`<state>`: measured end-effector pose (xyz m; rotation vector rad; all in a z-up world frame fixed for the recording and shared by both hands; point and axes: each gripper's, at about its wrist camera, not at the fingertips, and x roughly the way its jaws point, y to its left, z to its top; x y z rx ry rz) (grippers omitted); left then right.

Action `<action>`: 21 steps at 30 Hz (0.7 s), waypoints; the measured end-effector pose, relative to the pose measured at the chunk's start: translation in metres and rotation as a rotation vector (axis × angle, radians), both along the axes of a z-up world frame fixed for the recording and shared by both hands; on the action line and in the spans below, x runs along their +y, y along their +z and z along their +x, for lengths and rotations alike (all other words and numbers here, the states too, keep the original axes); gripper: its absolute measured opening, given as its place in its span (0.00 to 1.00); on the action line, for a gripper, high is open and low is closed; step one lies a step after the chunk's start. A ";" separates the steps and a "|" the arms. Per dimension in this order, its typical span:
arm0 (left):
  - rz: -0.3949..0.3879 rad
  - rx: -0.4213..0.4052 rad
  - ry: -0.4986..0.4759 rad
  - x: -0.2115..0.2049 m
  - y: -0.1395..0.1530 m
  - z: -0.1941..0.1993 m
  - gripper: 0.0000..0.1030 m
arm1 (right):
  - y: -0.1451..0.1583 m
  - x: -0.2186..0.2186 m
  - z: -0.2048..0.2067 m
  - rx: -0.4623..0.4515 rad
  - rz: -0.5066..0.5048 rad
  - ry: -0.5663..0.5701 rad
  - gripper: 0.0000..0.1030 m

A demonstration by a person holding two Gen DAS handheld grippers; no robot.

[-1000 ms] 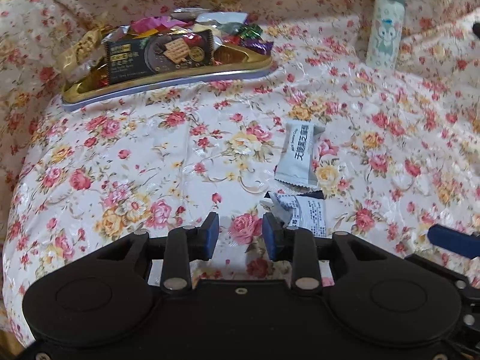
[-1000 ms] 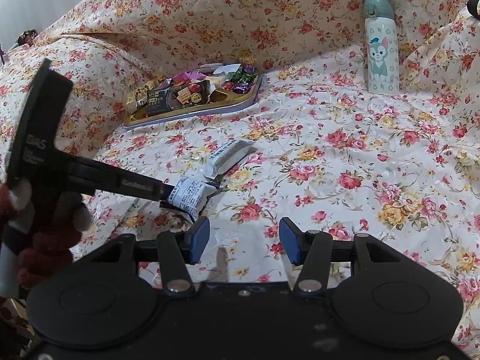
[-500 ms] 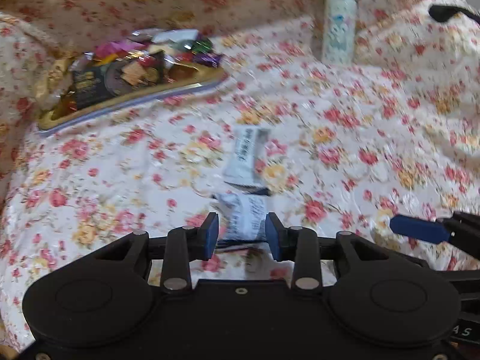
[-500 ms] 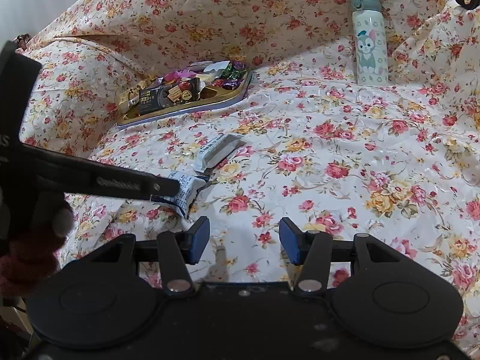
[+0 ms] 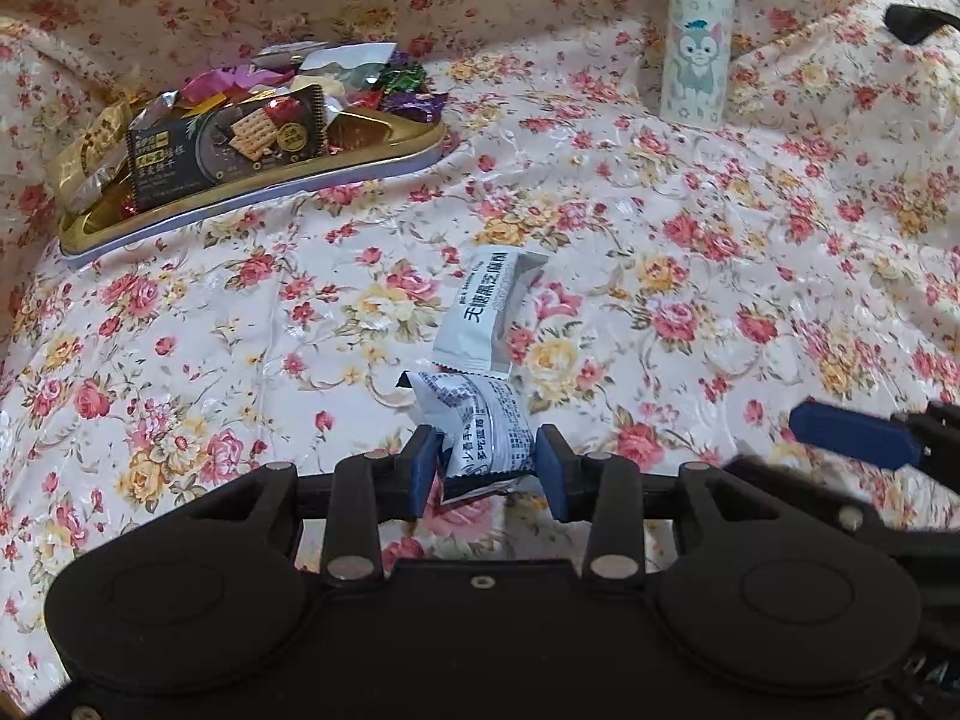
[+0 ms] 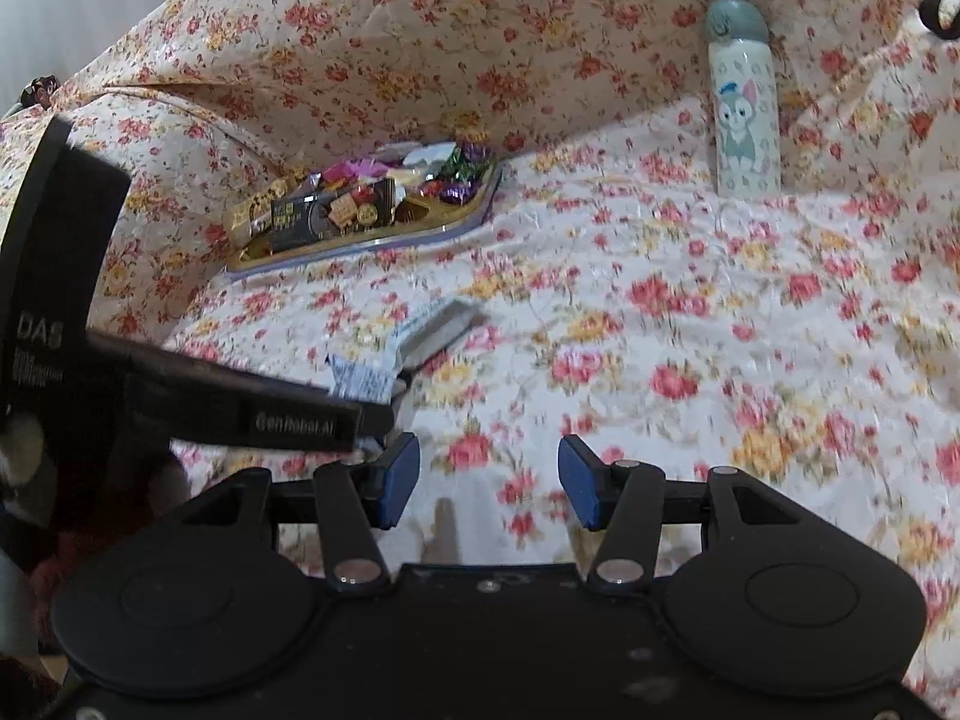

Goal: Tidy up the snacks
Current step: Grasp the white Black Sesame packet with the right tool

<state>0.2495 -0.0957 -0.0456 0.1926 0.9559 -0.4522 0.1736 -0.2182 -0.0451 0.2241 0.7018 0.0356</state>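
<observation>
Two loose packets: a white sachet [image 5: 480,426] stands between the left gripper [image 5: 486,471] fingers; a longer white bar packet [image 5: 489,312] lies just beyond it on the flowered cloth [image 5: 690,276].
Step in hand: picking up a loose snack for the gold tray [image 5: 384,138], judged from the sachet sitting in the left gripper's gap.
Left fingers: half spread, having just been opening; the sachet sits between the blue pads [image 5: 420,468], close to the left one, with a sliver of gap at the right one, so no firm pinch shows.
Left pose: pitched steeply down over the cloth; in the right wrist view its black body reaches in from the left edge toward the sachet.
Right fingers: the right gripper [image 6: 487,483] is moderately apart, nothing between, only cloth ahead.
Right pose: angled down, hanging just right of the left gripper, its blue tip visible beside it.
Next move: closing squarely on the crinkly sachet, then carrying it forward and left of the fingers to the tray, already heaped with sweets.
Beyond the fingers, right: a cat-print bottle [image 5: 696,42] stands upright, well apart.
</observation>
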 end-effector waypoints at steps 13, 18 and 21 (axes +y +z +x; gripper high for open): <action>-0.043 0.025 0.152 0.049 -0.009 0.021 0.47 | 0.002 -0.003 0.050 0.019 0.039 -0.010 0.53; -0.036 0.006 0.155 0.058 -0.008 0.017 0.46 | -0.001 0.001 0.074 0.052 0.103 -0.001 0.53; -0.045 0.007 0.142 0.061 -0.009 0.014 0.45 | -0.005 0.009 0.091 0.081 0.144 0.018 0.53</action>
